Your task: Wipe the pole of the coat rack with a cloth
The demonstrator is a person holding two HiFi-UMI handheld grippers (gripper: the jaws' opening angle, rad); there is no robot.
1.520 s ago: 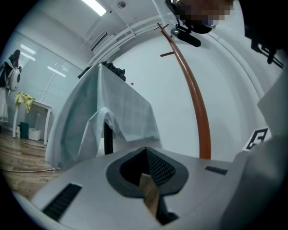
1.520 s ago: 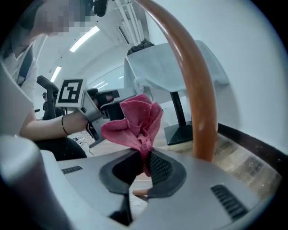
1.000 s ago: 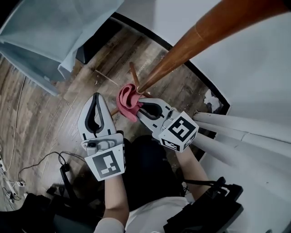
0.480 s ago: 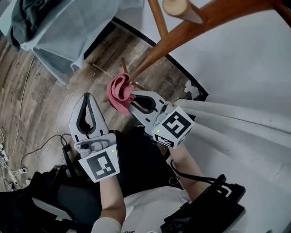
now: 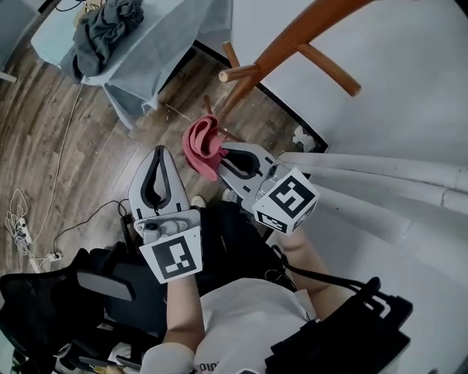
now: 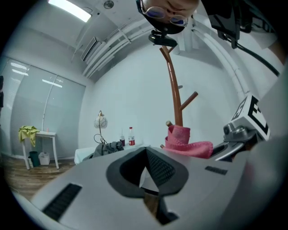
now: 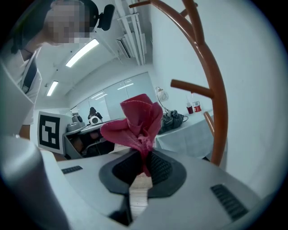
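The brown wooden pole of the coat rack (image 5: 281,47) slants across the head view, with pegs branching off it; it also rises in the left gripper view (image 6: 173,85) and curves down the right gripper view (image 7: 215,90). My right gripper (image 5: 219,157) is shut on a bunched pink cloth (image 5: 202,144), which stands up from the jaws (image 7: 137,123) a little short of the pole's lower part. My left gripper (image 5: 155,157) hangs beside it to the left, shut and empty, its tips pressed together (image 6: 145,155).
A table under a pale blue cover (image 5: 157,51) stands at the far left with a dark grey garment (image 5: 102,22) heaped on it. White pipes (image 5: 380,175) run along the wall at right. Cables (image 5: 58,197) trail over the wooden floor. A black chair (image 5: 66,299) is at lower left.
The view has swung, so the pole now crosses higher up with its pegs in sight. Both grippers keep their places beside each other, the right still clamped on the cloth.
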